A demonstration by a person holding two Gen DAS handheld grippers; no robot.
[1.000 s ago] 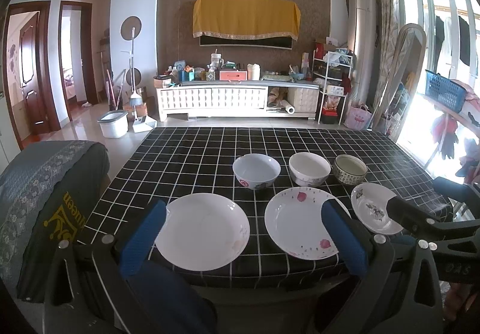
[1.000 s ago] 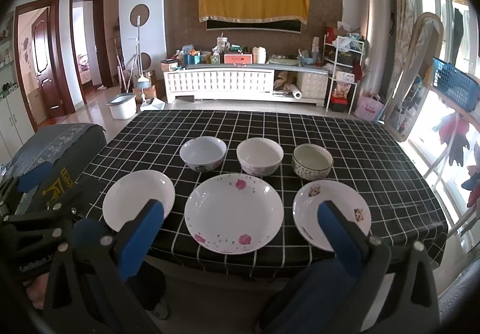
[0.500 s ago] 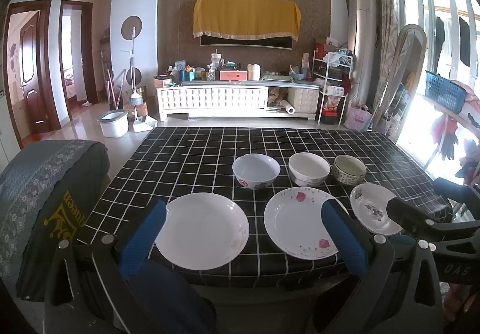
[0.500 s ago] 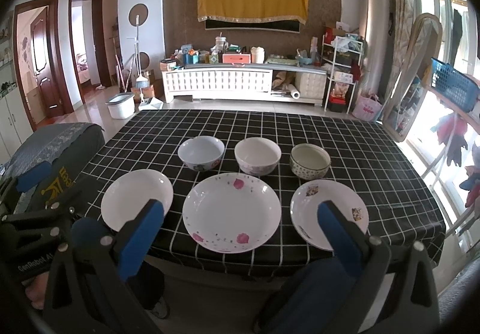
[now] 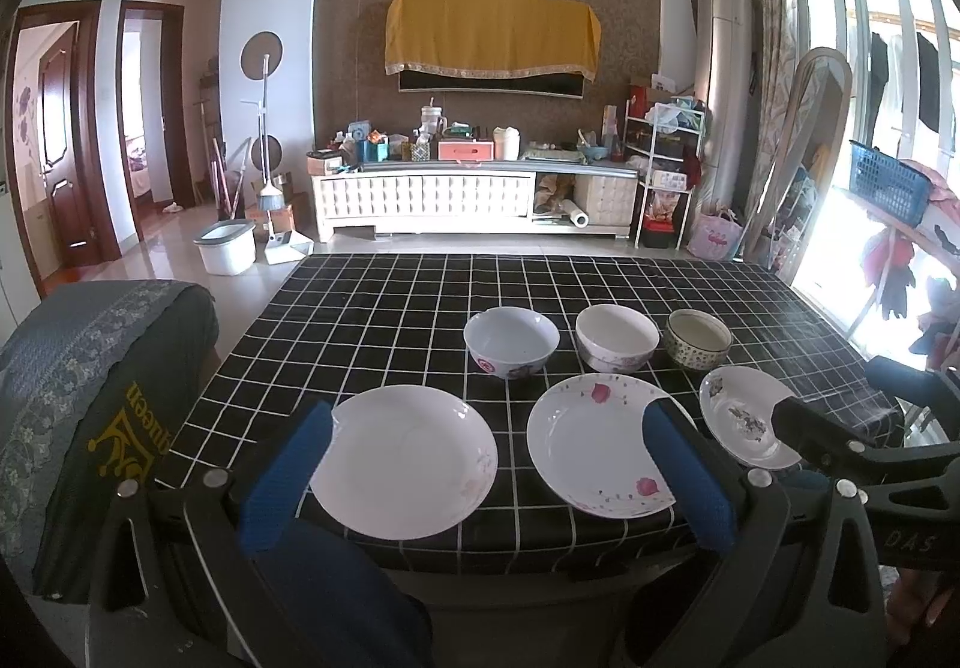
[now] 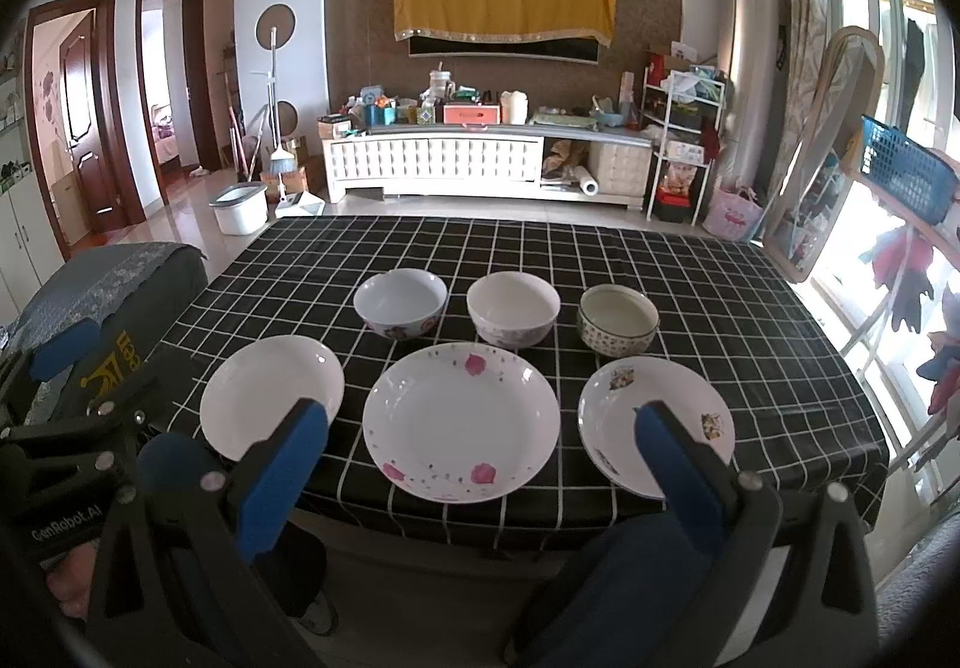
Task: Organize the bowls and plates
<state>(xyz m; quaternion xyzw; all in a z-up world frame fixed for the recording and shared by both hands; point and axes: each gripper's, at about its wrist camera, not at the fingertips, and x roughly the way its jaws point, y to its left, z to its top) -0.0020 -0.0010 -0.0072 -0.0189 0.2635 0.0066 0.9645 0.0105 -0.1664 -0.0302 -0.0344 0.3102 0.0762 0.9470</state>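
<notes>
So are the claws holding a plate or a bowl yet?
No, nothing is held. The left claw and right claw are both open, short of the table.

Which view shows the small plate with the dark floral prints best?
The right wrist view: the small plate lies near, almost whole, with only the right gripper's finger crossing its front. In the left wrist view the plate sits toward the right side, partly covered by the other gripper's black body.

right tool (image 6: pixel 480 431) eased slightly toward surface (image 6: pixel 690 272) near edge, dishes a touch lower in view, left tool (image 5: pixel 480 446) barely drifted
</notes>
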